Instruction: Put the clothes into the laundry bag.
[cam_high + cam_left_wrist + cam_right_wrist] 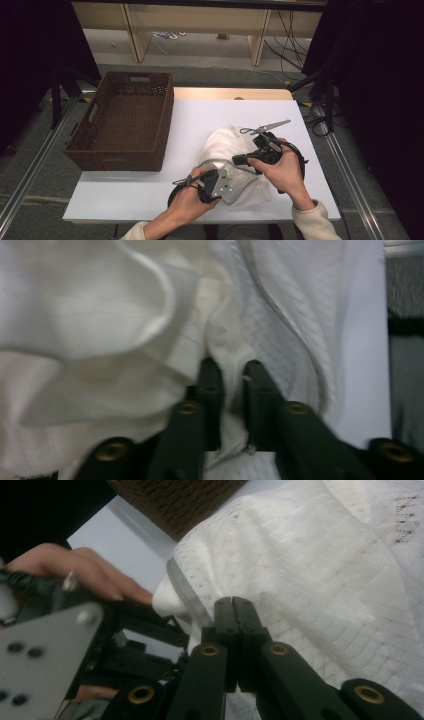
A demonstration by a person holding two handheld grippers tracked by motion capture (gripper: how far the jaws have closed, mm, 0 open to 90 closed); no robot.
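Note:
A crumpled white mesh cloth [225, 142] with a grey hem lies on the white table [200, 112], right of centre. My left gripper [234, 176] rests at the cloth's near side. In the left gripper view, the left gripper [231, 367] is shut on a raised fold of the cloth [100, 315]. My right gripper [236, 160] comes in from the right, close beside the left one. In the right gripper view, the right gripper [233, 602] has its jaws pressed together on the cloth [325, 570] right at the grey hem [185, 592].
A brown wicker basket [125, 150] stands with nothing in it at the table's left side, hanging partly over the edge. Bare tabletop lies between basket and cloth. The left hand [90, 575] and its gripper's grey plate [40, 650] sit just left of my right jaws.

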